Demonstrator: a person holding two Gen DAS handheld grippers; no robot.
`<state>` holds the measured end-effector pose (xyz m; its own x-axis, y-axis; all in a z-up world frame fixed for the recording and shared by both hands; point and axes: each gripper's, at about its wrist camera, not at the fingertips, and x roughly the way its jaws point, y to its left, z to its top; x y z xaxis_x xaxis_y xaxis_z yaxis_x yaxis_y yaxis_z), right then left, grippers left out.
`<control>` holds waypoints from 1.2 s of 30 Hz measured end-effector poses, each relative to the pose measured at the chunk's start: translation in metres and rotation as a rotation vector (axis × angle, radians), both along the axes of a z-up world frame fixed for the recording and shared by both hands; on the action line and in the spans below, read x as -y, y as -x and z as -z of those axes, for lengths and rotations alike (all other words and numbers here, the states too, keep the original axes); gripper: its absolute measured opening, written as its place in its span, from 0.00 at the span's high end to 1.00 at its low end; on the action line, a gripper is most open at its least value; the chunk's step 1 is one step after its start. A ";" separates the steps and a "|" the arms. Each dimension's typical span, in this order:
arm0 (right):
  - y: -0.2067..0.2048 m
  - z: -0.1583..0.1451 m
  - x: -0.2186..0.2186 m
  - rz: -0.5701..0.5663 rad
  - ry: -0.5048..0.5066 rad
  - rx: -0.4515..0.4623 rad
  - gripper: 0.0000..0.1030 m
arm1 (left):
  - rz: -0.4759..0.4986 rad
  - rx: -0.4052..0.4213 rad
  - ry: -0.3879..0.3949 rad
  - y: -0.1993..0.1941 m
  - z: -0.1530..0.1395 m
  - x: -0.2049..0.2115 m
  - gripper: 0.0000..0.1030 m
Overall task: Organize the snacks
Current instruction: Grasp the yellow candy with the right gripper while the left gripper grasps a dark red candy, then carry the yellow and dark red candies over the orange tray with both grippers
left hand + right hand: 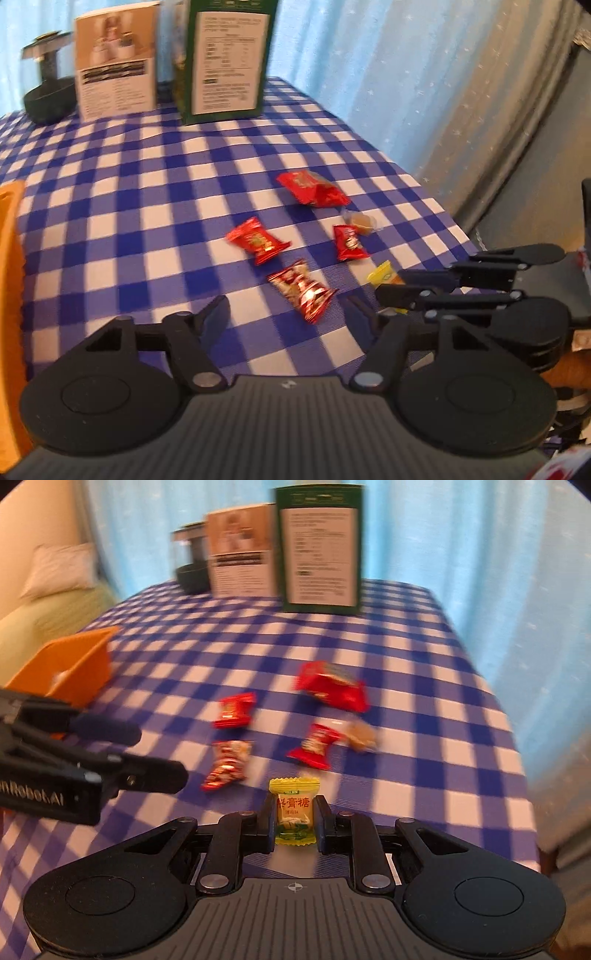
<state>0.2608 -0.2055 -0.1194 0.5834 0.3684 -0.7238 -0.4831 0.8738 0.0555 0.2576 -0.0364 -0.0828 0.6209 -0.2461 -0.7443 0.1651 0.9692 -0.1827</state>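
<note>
From the left wrist camera, the left gripper (286,314) hangs over a blue-and-white checked tablecloth (147,206) with its jaws spread wide and nothing between them. Just ahead of it lies a red-and-silver candy (301,290). Further out sit three more red snack packets: one (258,240) to the left, a small one (349,243) to the right, and a larger one (314,188) behind. A small amber jelly cup (362,221) lies beside the small packet. The right gripper (391,293) reaches in from the right, covering most of a yellow candy (382,275). At the back stand a green box (225,59), a beige box (114,62) and a dark jar (48,85). An orange bin (11,258) shows at the left edge.

From the right wrist camera, the right gripper (293,821) is clamped on the yellow candy (294,812), held upright between the fingers, above the near part of the cloth. The left gripper (147,753) enters from the left, in front of the orange bin (70,664).
</note>
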 end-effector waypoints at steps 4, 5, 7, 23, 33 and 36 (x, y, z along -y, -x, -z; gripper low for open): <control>0.001 -0.005 0.011 0.101 -0.036 -0.002 0.80 | -0.004 -0.027 0.037 -0.013 0.012 0.007 0.52; 0.001 -0.005 0.013 0.128 -0.044 -0.002 0.80 | -0.017 -0.040 0.063 -0.017 0.016 0.008 0.58; 0.001 -0.005 0.015 0.172 -0.060 -0.007 0.80 | -0.038 -0.050 0.089 -0.023 0.019 0.010 0.61; 0.012 -0.006 0.025 0.290 -0.109 -0.026 0.80 | -0.039 -0.032 -0.039 -0.015 0.023 0.016 0.82; 0.040 -0.030 0.010 0.280 -0.155 -0.028 0.80 | -0.096 -0.025 -0.009 0.038 -0.001 0.000 0.83; 0.055 -0.039 0.002 0.273 -0.159 -0.031 0.80 | -0.113 -0.012 -0.006 0.057 -0.012 -0.006 0.83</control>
<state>0.2060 -0.2079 -0.0807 0.6549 0.3115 -0.6885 -0.2280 0.9501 0.2129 0.2011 -0.0302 -0.0706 0.6355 -0.1711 -0.7529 0.0530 0.9825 -0.1786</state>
